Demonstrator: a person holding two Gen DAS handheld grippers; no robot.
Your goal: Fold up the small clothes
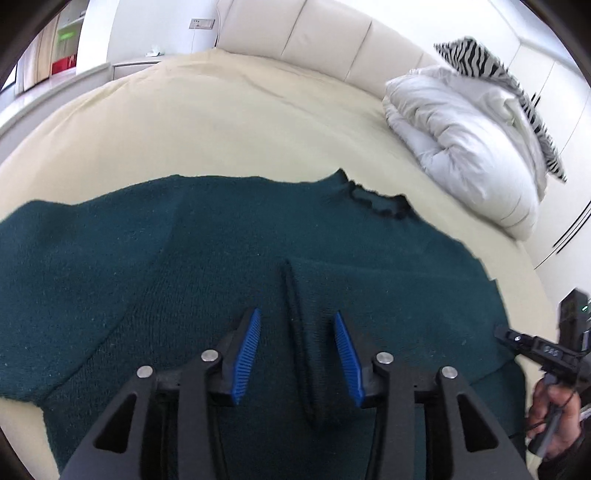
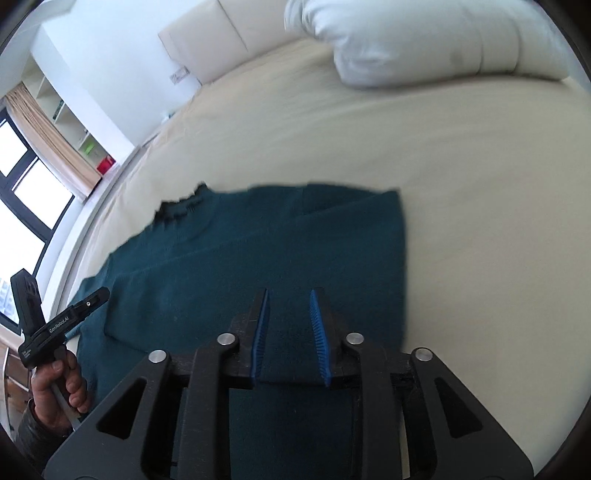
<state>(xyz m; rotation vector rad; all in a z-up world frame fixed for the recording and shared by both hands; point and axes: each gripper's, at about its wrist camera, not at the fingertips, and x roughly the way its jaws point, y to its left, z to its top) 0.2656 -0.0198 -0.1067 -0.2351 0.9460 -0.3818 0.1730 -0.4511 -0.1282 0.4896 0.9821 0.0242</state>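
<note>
A dark green knitted sweater (image 1: pixel 207 258) lies spread on the cream sheet of a bed (image 1: pixel 221 122), collar (image 1: pixel 373 201) toward the headboard. In the right wrist view its right side is already turned inward, leaving a straight edge along the sheet, while in the left wrist view the left sleeve is spread out toward the bed's edge.

The left gripper (image 1: pixel 297 354) hovers low over the middle of the sweater, jaws open, with a raised ridge of knit (image 1: pixel 295 314) running between the 2 blue pads; whether the pads touch the cloth cannot be told. The right gripper (image 2: pixel 290 330) is over the folded right part, jaws parted and holding nothing.

The step in hand appears to be folding in the left side. To do it well, the left gripper would best move out to the sleeve or the side seam instead of closing on the central ridge, which would bunch the body. Both layers of the knit should be taken together, lifted only a little, and carried across so that the new edge runs parallel to the right one. The right gripper could press the folded part flat while this is done. The knit looks thick and soft, so it will likely sag and drag.

A white duvet (image 1: pixel 461 147) with a zebra-print cushion (image 1: pixel 491 81) on it lies by the padded headboard (image 1: pixel 314 33). Shelves (image 2: pixel 70 122), a curtain and a window (image 2: pixel 22 199) show to the left.
</note>
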